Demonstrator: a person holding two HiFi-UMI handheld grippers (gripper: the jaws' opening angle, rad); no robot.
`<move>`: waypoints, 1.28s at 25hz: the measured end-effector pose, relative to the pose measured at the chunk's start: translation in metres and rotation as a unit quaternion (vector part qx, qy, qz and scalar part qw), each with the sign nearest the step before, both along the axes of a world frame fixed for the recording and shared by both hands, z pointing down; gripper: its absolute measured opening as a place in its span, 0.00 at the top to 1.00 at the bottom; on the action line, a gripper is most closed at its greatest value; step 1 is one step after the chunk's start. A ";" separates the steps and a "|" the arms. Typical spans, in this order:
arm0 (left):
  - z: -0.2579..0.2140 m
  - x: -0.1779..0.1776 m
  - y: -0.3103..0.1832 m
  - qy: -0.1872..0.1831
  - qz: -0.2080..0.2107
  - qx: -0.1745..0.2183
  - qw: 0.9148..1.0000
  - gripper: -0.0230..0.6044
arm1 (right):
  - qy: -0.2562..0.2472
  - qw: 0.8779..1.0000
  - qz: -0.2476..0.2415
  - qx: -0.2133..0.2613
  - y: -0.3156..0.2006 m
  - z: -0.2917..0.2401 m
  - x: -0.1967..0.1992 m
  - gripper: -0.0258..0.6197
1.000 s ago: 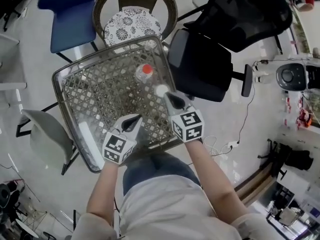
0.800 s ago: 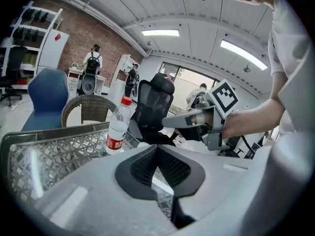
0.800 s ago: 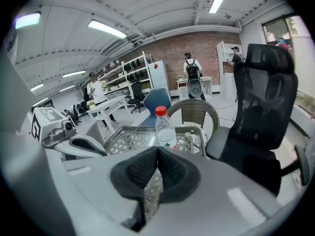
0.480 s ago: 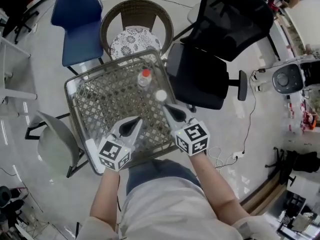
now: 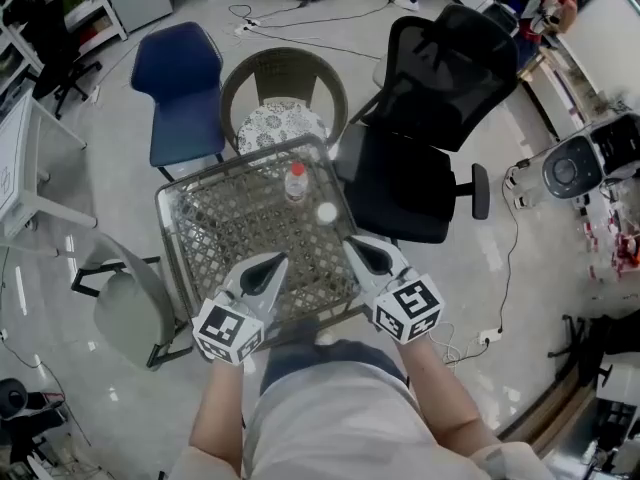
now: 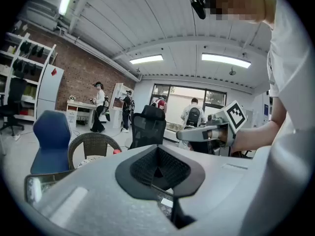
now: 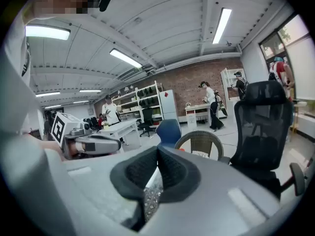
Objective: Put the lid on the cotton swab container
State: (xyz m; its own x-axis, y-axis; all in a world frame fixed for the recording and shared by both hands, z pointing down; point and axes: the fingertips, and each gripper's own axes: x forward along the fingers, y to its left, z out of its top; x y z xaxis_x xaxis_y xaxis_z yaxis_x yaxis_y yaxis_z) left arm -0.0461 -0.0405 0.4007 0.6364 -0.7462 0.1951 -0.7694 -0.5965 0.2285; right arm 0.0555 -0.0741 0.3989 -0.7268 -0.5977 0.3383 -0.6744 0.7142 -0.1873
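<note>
Glass-topped table (image 5: 215, 223): holds white round container (image 5: 326, 212), far right.
Left gripper (image 5: 282, 259): closed, empty, above table's near edge.
Right gripper (image 5: 350, 241): closed, empty.

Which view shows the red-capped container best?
Head view: the container stands whole on the table, seen from above. Left gripper view shows only its red cap; right gripper view just a red sliver.

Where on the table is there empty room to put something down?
The whole left side of the table is bare, from the bottle across to the left edge. The back right is crowded: the bottle and a small white round thing sit close there.
</note>
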 end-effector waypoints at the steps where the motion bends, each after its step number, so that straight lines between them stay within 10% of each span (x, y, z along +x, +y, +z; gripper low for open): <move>1: -0.006 0.000 0.004 0.000 -0.003 0.004 1.000 0.95 | -0.003 1.000 -0.001 0.007 0.004 -0.007 0.002 0.96; 32: -0.086 0.028 0.070 -0.031 -0.014 0.082 0.996 0.95 | -0.043 0.995 -0.009 0.094 0.095 -0.073 0.055 0.96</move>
State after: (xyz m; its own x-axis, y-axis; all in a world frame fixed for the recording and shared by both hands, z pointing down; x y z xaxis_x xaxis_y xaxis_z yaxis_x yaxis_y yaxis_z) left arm -0.0176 0.0294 0.3150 0.6048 -0.7891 0.1068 -0.7963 -0.5994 0.0808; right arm 0.1106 0.0205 0.3262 -0.7593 -0.6310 0.1591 -0.6486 0.7538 -0.1060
